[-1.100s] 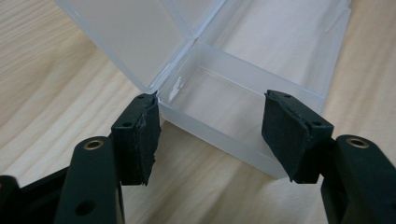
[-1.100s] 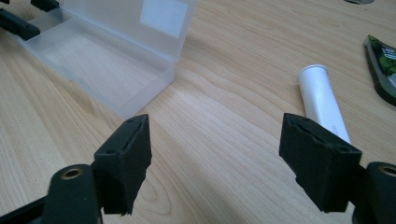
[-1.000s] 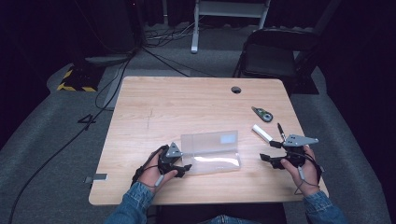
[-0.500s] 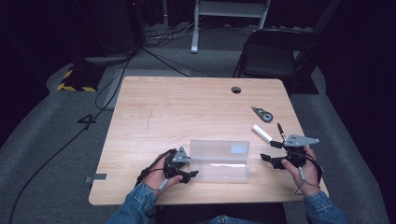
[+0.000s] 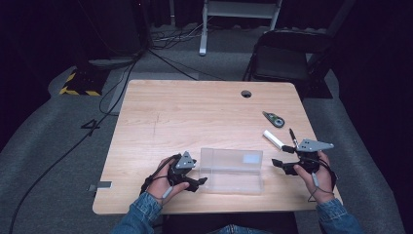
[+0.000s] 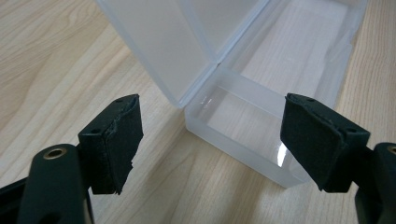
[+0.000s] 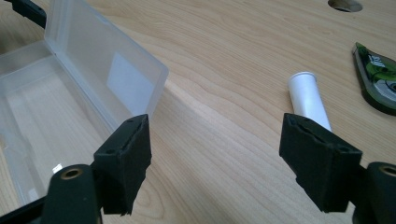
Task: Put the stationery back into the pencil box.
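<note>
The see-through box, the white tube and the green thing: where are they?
Clear plastic box [image 5: 231,176], high view, front wall.
White tube [image 7: 308,102], right gripper view, its side.
Green tape dispenser [image 5: 273,119], high view, its middle.

We note blue denim sleeves on both forearms, cuffs ending at the wrists. The left hand-held gripper [image 5: 194,181] has a black body topped by a grey three-cornered plate; the right hand-held gripper [image 5: 281,165] matches it, its plate set with small dark screw heads. Thin dark cables loop from each unit around the wrists. In the gripper views we record two black jaws apiece, faced with rough-edged black foam pads [image 6: 122,140], small holes at the pad corners, and a brass-coloured eyelet [image 7: 71,173] in each jaw arm.
</note>
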The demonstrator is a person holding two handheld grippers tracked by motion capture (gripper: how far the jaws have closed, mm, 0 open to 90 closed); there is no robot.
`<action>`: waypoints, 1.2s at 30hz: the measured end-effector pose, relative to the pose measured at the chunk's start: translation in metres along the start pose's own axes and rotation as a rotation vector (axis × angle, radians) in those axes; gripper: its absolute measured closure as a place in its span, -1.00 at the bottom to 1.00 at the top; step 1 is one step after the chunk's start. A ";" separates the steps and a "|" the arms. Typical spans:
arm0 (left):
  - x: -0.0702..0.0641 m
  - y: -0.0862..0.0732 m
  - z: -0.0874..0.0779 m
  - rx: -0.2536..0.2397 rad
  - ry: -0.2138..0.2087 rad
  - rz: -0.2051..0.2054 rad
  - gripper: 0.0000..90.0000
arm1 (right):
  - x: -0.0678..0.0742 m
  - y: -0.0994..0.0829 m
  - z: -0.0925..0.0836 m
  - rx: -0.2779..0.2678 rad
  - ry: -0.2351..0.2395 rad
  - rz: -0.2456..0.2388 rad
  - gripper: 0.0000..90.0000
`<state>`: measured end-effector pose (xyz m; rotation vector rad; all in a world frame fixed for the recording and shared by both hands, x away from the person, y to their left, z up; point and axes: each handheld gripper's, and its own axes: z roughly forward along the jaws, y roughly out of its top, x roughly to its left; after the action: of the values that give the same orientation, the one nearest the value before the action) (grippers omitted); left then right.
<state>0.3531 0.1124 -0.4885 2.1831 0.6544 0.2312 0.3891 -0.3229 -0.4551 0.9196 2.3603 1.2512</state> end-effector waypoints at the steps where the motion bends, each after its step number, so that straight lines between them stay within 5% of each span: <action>1: 0.000 -0.001 -0.002 -0.004 0.010 -0.004 -0.52 | 0.000 0.001 0.000 0.000 0.000 -0.001 -0.43; 10: 0.006 -0.011 -0.020 0.036 0.067 -0.047 -0.56 | -0.008 0.013 -0.003 -0.011 -0.014 0.021 -0.42; 18: 0.017 -0.028 -0.034 0.047 0.156 -0.127 -0.60 | -0.024 0.019 -0.007 -0.009 -0.078 0.066 -0.45; 26: 0.029 -0.050 -0.044 0.128 0.276 -0.181 -0.59 | -0.044 0.028 -0.006 0.012 -0.148 0.126 -0.42; 36: 0.042 -0.065 -0.056 0.091 0.318 -0.247 -0.64 | -0.063 0.034 0.003 0.053 -0.195 0.140 -0.19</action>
<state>0.3432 0.2064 -0.5042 2.1446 1.1225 0.4296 0.4510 -0.3495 -0.4299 1.1849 2.2189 1.0974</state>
